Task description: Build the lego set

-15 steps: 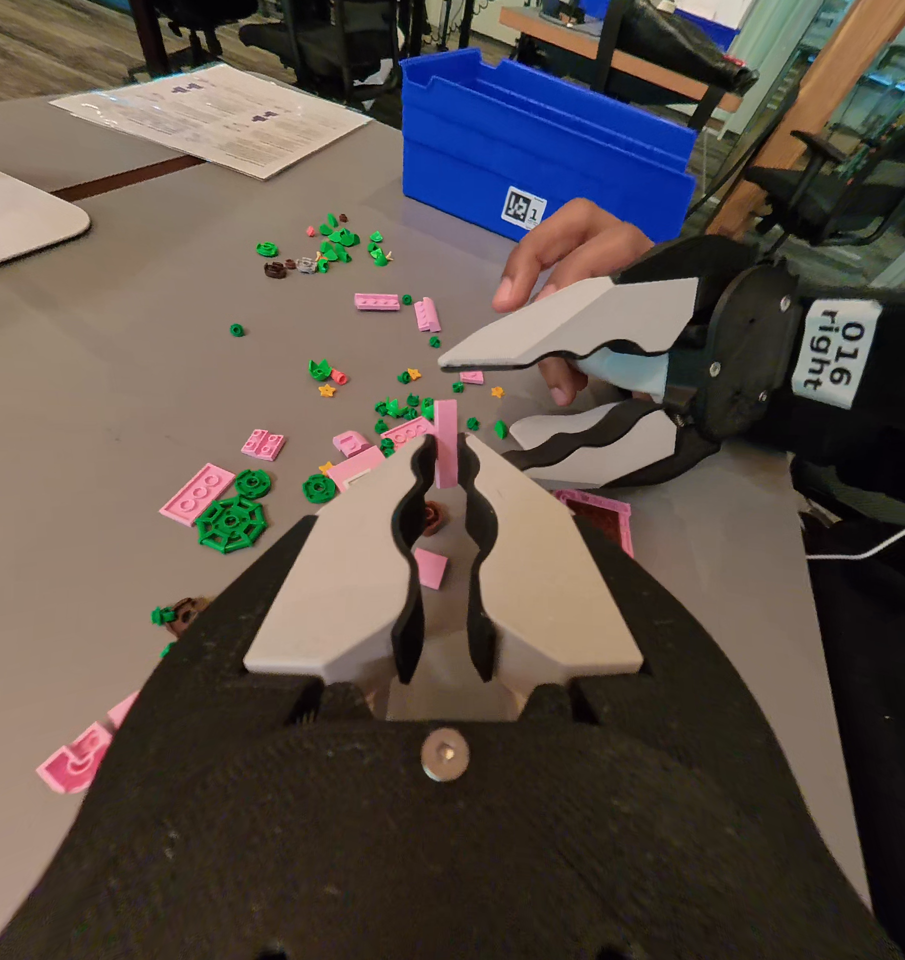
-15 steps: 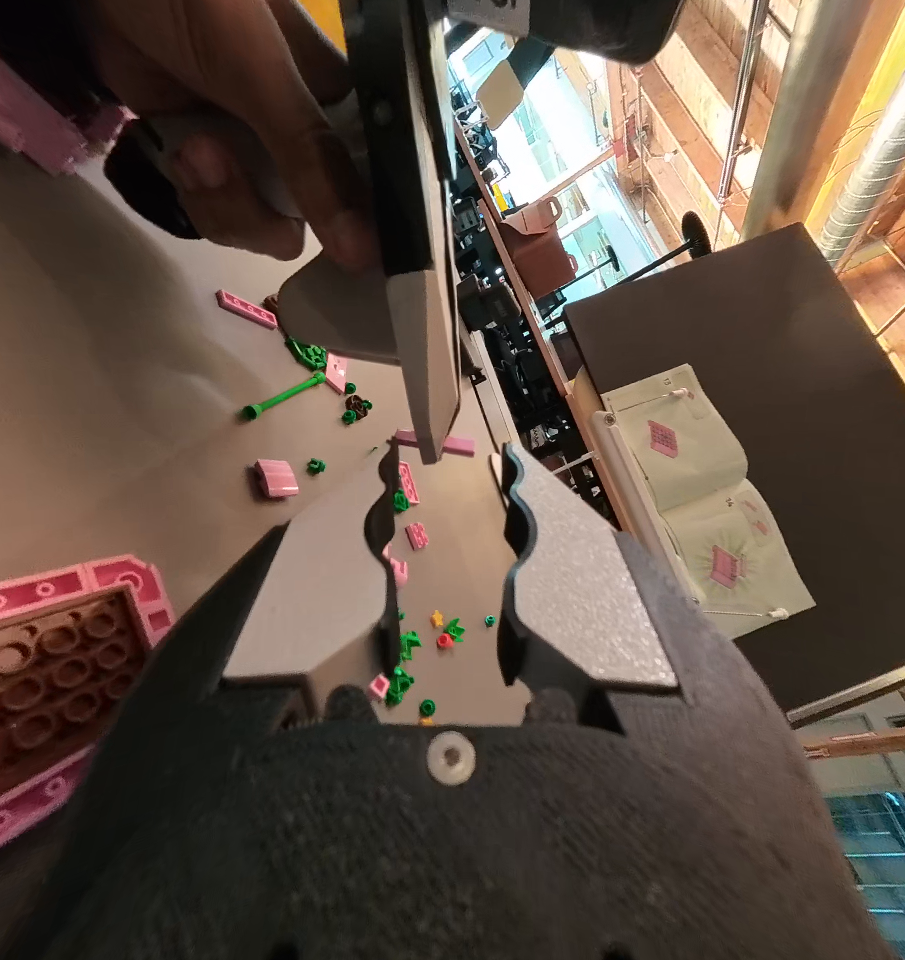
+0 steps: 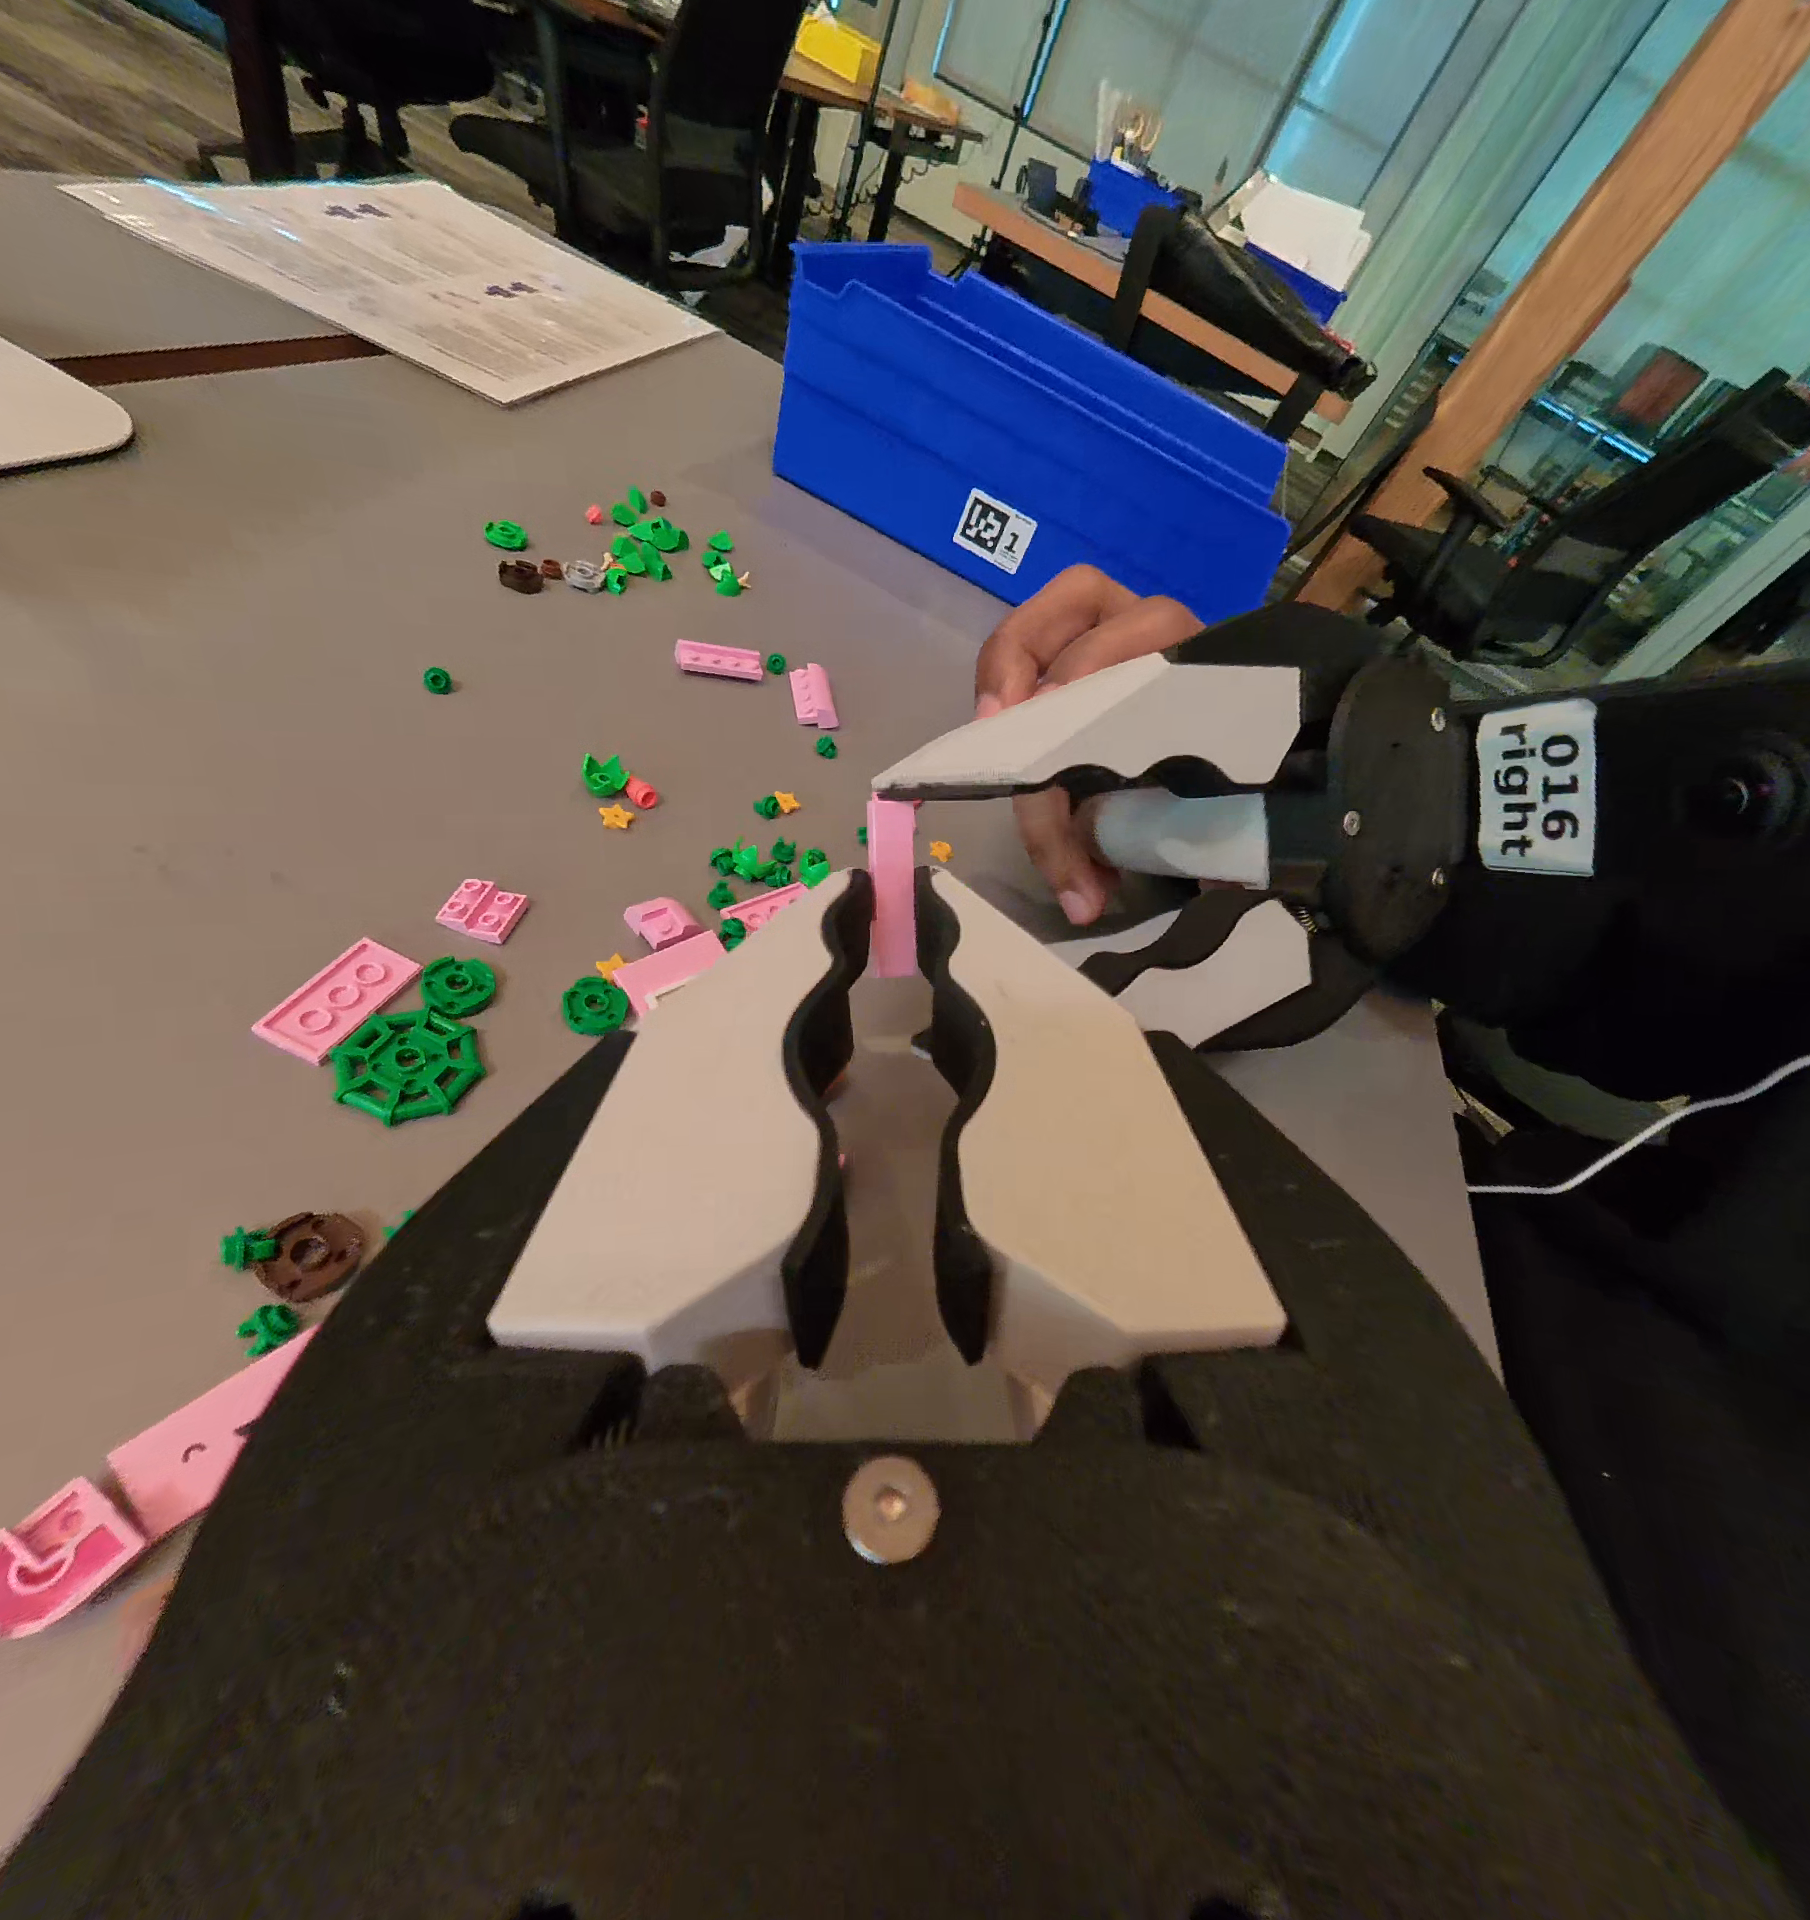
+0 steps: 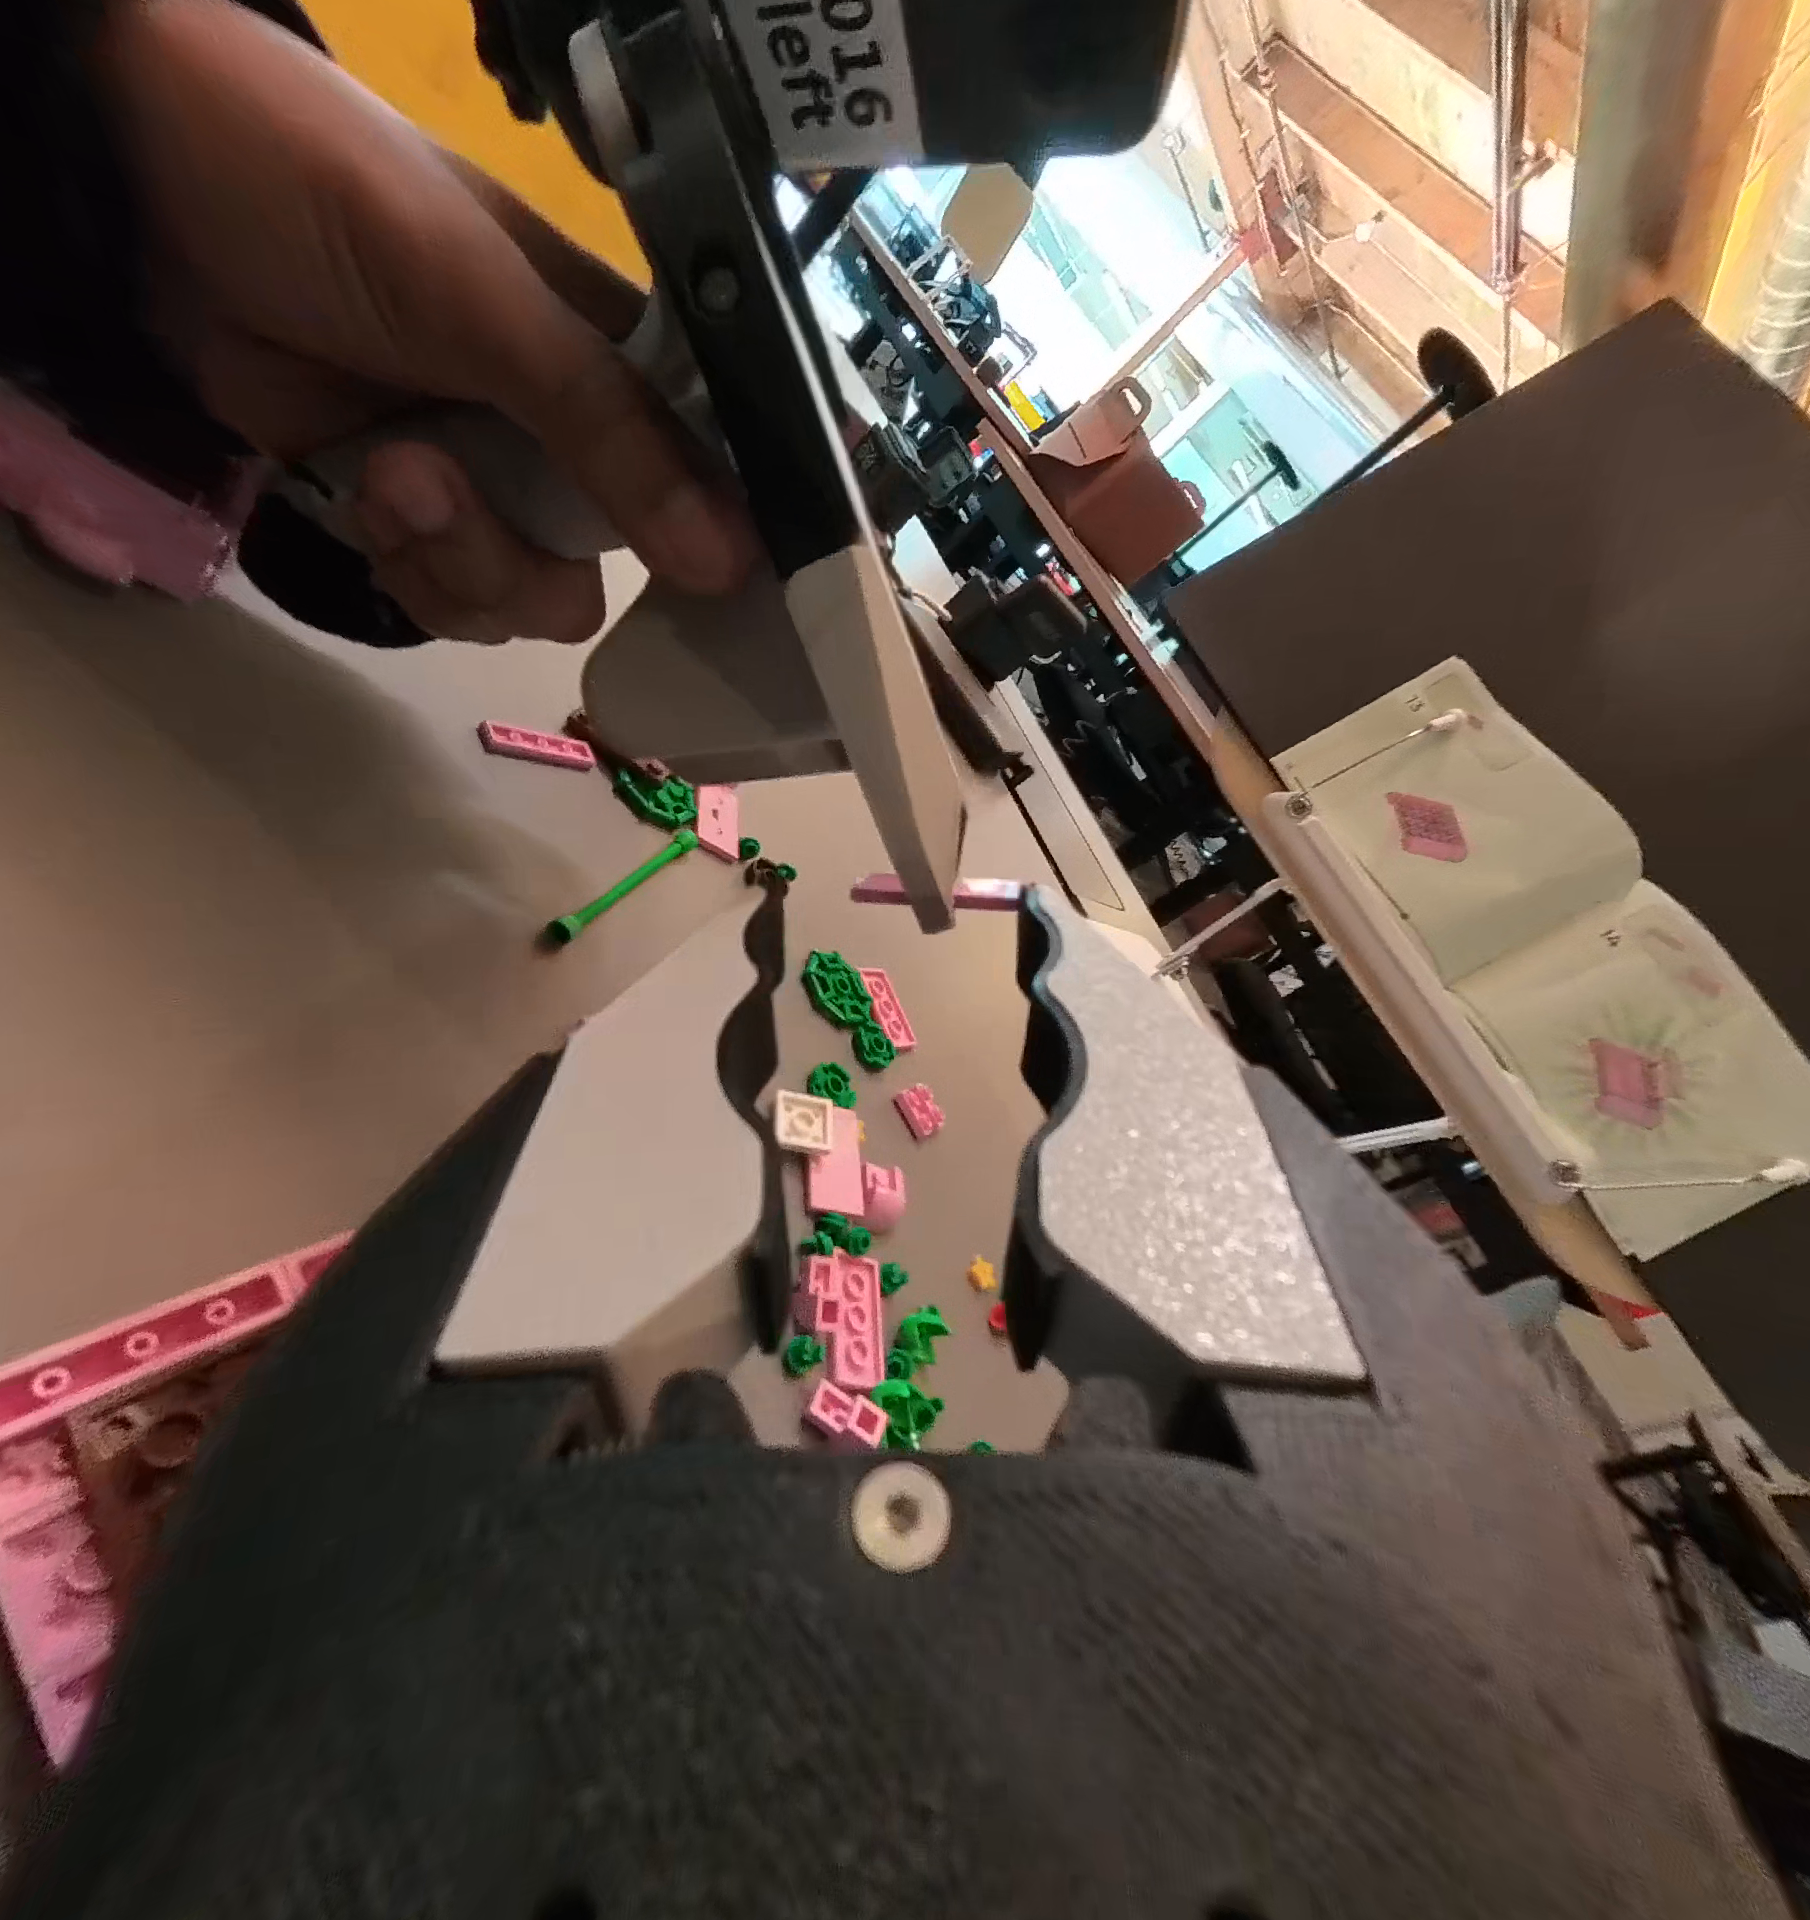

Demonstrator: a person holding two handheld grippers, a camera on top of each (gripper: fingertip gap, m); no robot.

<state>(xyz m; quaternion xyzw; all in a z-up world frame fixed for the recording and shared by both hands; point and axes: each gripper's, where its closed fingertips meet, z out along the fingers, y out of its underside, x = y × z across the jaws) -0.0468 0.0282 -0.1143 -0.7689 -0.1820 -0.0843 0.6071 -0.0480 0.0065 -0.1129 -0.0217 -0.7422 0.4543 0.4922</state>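
Left wrist view: the left claw (image 3: pixel 893 899) pinches a narrow pink flat lego plate (image 3: pixel 892 891) between its tips, the plate standing on edge and poking out above them. The right claw (image 3: pixel 984 873) comes in from the right with its two fingers spread wide — the tip of its upper grey finger (image 3: pixel 1046 732) sits at the top end of the pink plate, touching or nearly so; contact cannot be told for sure. A person's hand (image 3: pixel 1062 665) wraps the right claw's handle.

Loose parts lie scattered over the grey counter (image 3: pixel 205 727): a wide pink three-hole plate (image 3: pixel 335 1000), a green web-shaped round piece (image 3: pixel 408 1065), a small pink two-by-two plate (image 3: pixel 482 910), many tiny green leaf pieces (image 3: pixel 652 545) and a brown round plate (image 3: pixel 307 1252). A blue plastic bin (image 3: pixel 1015 426) stands at the far edge, and a laminated printed sheet (image 3: pixel 392 275) lies to its left.

Right wrist view — strongly tilted: the right claw (image 4: pixel 896 909) is spread, holding nothing, with the pink plate (image 4: pixel 984 890) seen crosswise just beyond its tips, gripped by the left claw (image 4: pixel 932 904). A partly built pink-and-brown lego base (image 4: pixel 39 1455) lies at lower left. An open instruction booklet (image 4: pixel 1566 966) rests on a stand to the right.
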